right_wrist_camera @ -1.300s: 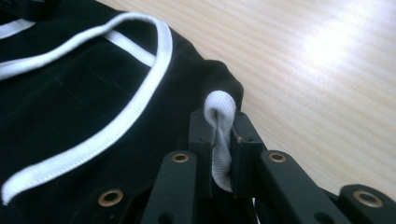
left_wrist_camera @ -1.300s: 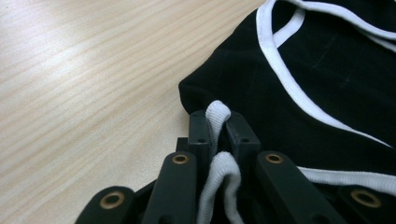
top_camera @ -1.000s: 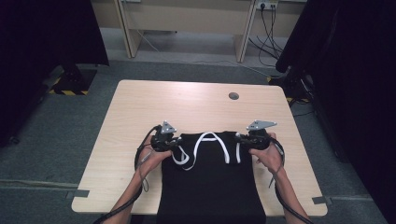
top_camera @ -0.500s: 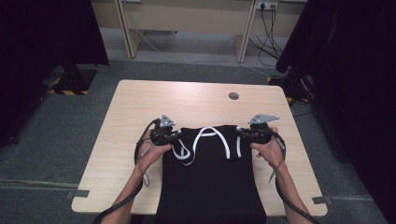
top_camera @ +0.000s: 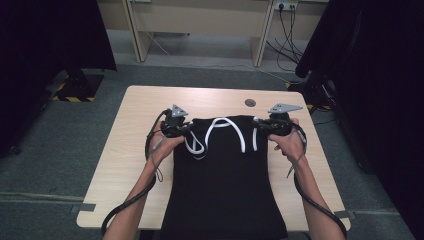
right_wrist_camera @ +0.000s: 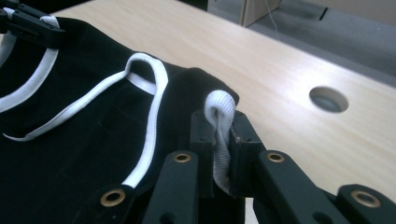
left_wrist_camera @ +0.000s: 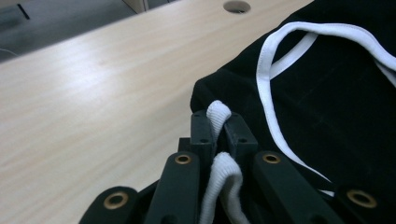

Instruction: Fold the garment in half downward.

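Observation:
A black garment [top_camera: 225,185] with white straps [top_camera: 220,127] lies flat on the light wooden table [top_camera: 135,145], its lower part hanging over the near edge. My left gripper [top_camera: 181,127] is shut on a white ribbed trim [left_wrist_camera: 218,113] at the garment's far left corner. My right gripper [top_camera: 264,125] is shut on the white ribbed trim [right_wrist_camera: 219,105] at the far right corner. In the right gripper view the left gripper [right_wrist_camera: 28,25] shows at the top left, holding its corner. Loose white straps [right_wrist_camera: 147,88] lie looped across the black cloth between the two grippers.
A round cable hole [top_camera: 250,103] sits in the table just beyond the garment's far edge. Black cables [top_camera: 127,205] trail from both grippers down along the forearms. Dark curtains [top_camera: 45,45] and desk legs [top_camera: 260,40] stand beyond the table.
Both grippers have carried the garment's top corners away from the person, toward the far side of the table, and the cloth now lies further up the table.

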Demonstrator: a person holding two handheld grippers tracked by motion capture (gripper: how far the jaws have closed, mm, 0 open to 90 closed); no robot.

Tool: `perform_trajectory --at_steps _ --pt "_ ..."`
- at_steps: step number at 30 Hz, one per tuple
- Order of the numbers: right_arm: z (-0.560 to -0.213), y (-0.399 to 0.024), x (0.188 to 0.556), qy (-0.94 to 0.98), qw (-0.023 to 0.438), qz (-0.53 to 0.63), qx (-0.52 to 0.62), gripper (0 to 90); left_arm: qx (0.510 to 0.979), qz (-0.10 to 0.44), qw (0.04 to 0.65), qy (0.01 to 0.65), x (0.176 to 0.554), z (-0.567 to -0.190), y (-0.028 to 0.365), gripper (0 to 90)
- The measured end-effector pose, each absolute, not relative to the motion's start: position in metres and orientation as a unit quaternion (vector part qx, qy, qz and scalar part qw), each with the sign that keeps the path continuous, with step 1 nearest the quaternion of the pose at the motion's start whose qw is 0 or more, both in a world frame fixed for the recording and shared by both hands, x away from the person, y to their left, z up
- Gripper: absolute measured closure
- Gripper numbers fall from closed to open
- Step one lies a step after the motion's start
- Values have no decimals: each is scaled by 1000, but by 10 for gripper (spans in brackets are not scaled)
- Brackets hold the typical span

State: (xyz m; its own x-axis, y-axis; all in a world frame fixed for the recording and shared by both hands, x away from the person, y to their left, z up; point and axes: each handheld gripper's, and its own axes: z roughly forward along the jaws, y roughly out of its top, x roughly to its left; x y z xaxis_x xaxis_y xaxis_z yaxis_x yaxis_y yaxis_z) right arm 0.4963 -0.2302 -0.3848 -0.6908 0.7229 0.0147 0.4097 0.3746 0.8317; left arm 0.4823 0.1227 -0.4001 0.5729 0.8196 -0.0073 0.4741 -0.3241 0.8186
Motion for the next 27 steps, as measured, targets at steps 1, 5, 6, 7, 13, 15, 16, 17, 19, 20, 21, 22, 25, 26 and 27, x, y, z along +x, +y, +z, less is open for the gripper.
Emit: perform_trajectory --at_steps 1,5,6,7,13,15,16,17,19,20,21,22,25,26,27 --pt "-381 -230 499 809 182 435 350 827 785 215 411 412 484 -397 123 839" --pt "-368 -227 504 805 195 443 342 827 773 227 428 410 487 -387 125 836" --pt "-365 -226 503 804 196 446 339 827 769 226 437 408 484 -386 124 835" --pt "-364 -225 501 804 200 448 334 827 770 228 440 401 480 -386 123 834" --pt "-376 -222 473 815 206 449 303 827 783 244 444 362 444 -394 115 829" --pt "-383 -222 462 817 203 451 296 827 790 245 440 350 431 -400 112 825" --pt "-386 -222 457 818 202 453 291 827 793 245 438 346 425 -403 111 823" --pt "-389 -222 452 820 200 453 288 827 794 244 440 341 419 -406 111 822" --pt "-393 -223 440 822 198 453 282 827 793 242 446 337 407 -410 112 822" --pt "-395 -223 435 823 198 454 278 827 792 243 449 334 400 -411 113 822" --pt "-397 -224 429 824 198 453 275 827 791 244 451 334 394 -413 114 822" --pt "-399 -225 423 827 198 451 272 827 790 245 454 333 389 -413 116 822" --pt "-406 -228 408 829 200 447 268 826 785 242 465 329 371 -416 119 818" --pt "-408 -229 403 830 200 447 267 826 786 241 467 325 365 -418 120 814" --pt "-410 -230 398 831 199 447 264 826 785 240 471 323 359 -420 121 811"
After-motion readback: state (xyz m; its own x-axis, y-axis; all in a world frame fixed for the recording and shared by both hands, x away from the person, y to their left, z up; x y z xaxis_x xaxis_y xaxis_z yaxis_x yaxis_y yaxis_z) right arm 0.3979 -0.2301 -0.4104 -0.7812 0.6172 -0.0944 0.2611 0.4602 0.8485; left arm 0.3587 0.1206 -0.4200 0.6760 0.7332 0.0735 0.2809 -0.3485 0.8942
